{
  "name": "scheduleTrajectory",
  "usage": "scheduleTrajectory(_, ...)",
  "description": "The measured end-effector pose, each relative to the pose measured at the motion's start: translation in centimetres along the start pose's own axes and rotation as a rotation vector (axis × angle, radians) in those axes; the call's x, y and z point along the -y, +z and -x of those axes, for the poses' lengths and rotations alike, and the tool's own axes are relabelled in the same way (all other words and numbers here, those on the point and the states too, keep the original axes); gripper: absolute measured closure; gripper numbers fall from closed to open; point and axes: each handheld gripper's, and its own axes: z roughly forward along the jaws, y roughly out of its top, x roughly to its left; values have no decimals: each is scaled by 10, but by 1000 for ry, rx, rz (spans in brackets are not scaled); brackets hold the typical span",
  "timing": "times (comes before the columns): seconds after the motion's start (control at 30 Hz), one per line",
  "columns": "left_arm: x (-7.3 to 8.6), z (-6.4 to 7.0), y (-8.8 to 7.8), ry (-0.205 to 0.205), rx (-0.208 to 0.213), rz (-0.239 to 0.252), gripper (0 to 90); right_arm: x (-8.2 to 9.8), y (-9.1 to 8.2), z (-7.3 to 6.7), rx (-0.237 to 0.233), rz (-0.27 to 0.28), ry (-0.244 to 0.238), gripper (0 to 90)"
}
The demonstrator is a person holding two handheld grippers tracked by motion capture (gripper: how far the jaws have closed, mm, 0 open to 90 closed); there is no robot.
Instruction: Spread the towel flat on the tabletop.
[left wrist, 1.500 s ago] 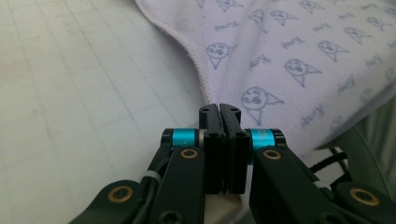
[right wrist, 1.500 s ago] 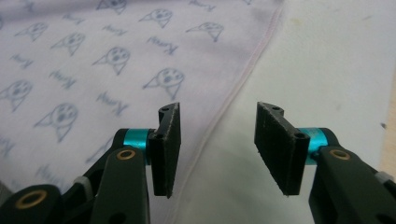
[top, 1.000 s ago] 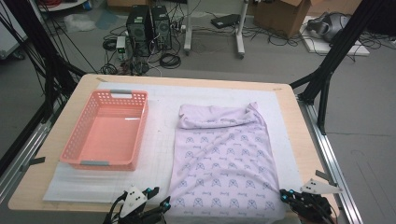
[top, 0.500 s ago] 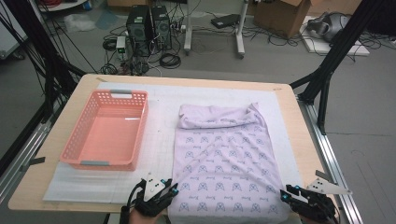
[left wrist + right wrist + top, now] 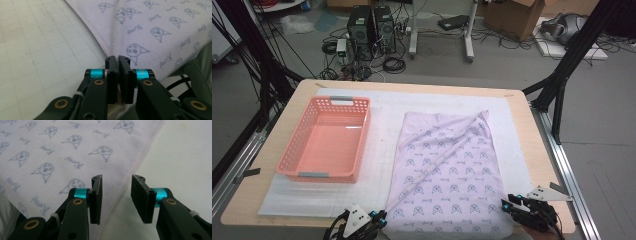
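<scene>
Two grippers sit at the near table edge in the high view; vs a sec ago the left gripper (image 5: 379, 218) has slid in to the cloth's (image 5: 452, 170) near-left corner. Wooden table (image 5: 532, 135) w/ white mat (image 5: 382, 145), pink basket (image 5: 329, 142) left of the cloth; PC towers (image 5: 367, 22) behind.

Left gripper view: jaws almost closed, apparently pinching the lilac printed cloth's (image 5: 155, 27) hem, having just reopened slightly.

Right gripper view: right gripper (image 5: 116, 186) half open, the cloth's (image 5: 50, 152) stitched edge between the jaws, unpinched.
</scene>
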Motion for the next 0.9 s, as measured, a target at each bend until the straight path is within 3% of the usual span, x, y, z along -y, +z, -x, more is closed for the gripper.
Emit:
scheduleTrajectory(0.07,0,-1,1,-23,9,26,632,-1,2,-4,40,-8,-33,680)
scheduleTrajectory(0.13,-1,-2,2,-30,14,43,561,-1,0,-2,23,-12,-25,853)
scheduleTrajectory(0.17,-2,-2,3,-32,14,46,535,0,-1,-2,17,-14,-22,864)
scheduleTrajectory(0.33,-6,-5,8,-47,23,63,492,10,-18,0,30,-41,-40,879)
scheduleTrajectory(0.47,-11,-7,15,-60,28,70,489,24,-37,5,52,-63,-22,881)
scheduleTrajectory(0.53,-15,-6,21,-61,39,60,489,30,-42,8,37,-54,-8,878)
scheduleTrajectory(0.63,-19,-2,34,-47,55,24,492,31,-43,9,31,-35,2,793)
scheduleTrajectory(0.7,-20,3,40,-17,45,21,517,30,-43,9,32,-13,13,729)
scheduleTrajectory(0.77,-21,8,41,34,-2,12,674,28,-44,9,34,9,24,697)
scheduleTrajectory(0.83,-21,8,41,16,20,7,828,27,-43,11,36,25,34,673)
scheduleTrajectory(0.9,-21,9,39,27,17,-3,863,26,-41,12,34,31,49,671)
